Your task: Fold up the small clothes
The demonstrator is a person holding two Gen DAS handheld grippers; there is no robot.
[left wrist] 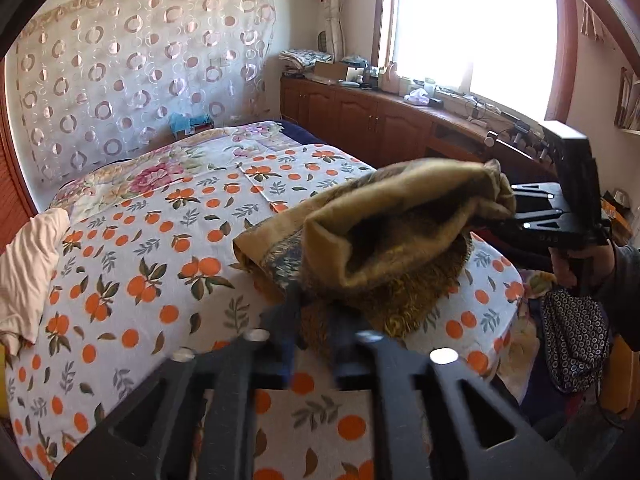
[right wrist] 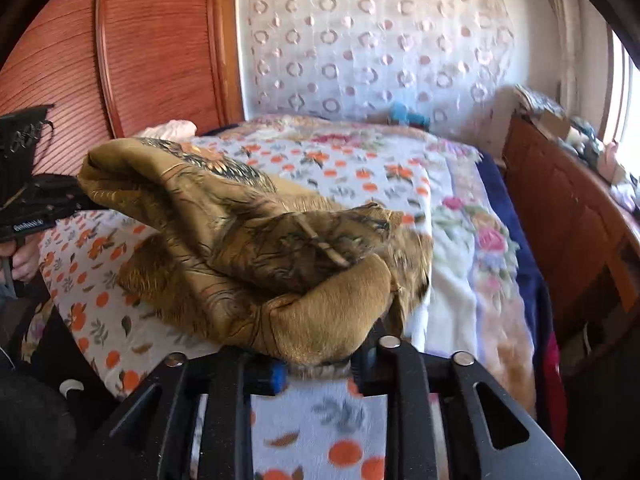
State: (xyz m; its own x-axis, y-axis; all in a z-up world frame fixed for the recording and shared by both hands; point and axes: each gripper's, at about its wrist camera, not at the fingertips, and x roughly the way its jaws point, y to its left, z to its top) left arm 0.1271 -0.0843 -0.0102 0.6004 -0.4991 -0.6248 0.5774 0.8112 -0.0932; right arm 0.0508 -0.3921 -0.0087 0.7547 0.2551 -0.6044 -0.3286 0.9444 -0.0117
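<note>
Both grippers hold one garment over the near end of the bed (left wrist: pixel 132 240), which is covered with an orange-print sheet. The garment is a golden-brown cloth (left wrist: pixel 384 236) with a dark printed pattern. Part of it is raised off the bed while its lower folds rest on the sheet near the front right corner.

In the left wrist view, the left gripper (left wrist: pixel 314 320) has its fingers drawn close together on the near lower edge of the cloth, so it seems to be pinching the fabric there. The contact itself is blurred. The right gripper (left wrist: pixel 508 216) comes in from the right and holds the far upper edge, where the cloth bunches into its fingers. In the right wrist view, the same gripper (right wrist: pixel 320 364) has its fingers closed on a thick rolled hem that drapes over them, and the left gripper (right wrist: pixel 68 196) grips the opposite corner at the left.

The step in hand looks like a fold in mid-air: the cloth is lifted by two edges and sags between them, forming a loose pocket. It is not yet a flat layer. The next move probably calls for pulling the two held edges apart to take out the slack. Then one edge must be carried over the other and laid down square on the sheet.

A crumpled pale garment (left wrist: pixel 28 264) lies at the left side of the bed, well apart.
</note>
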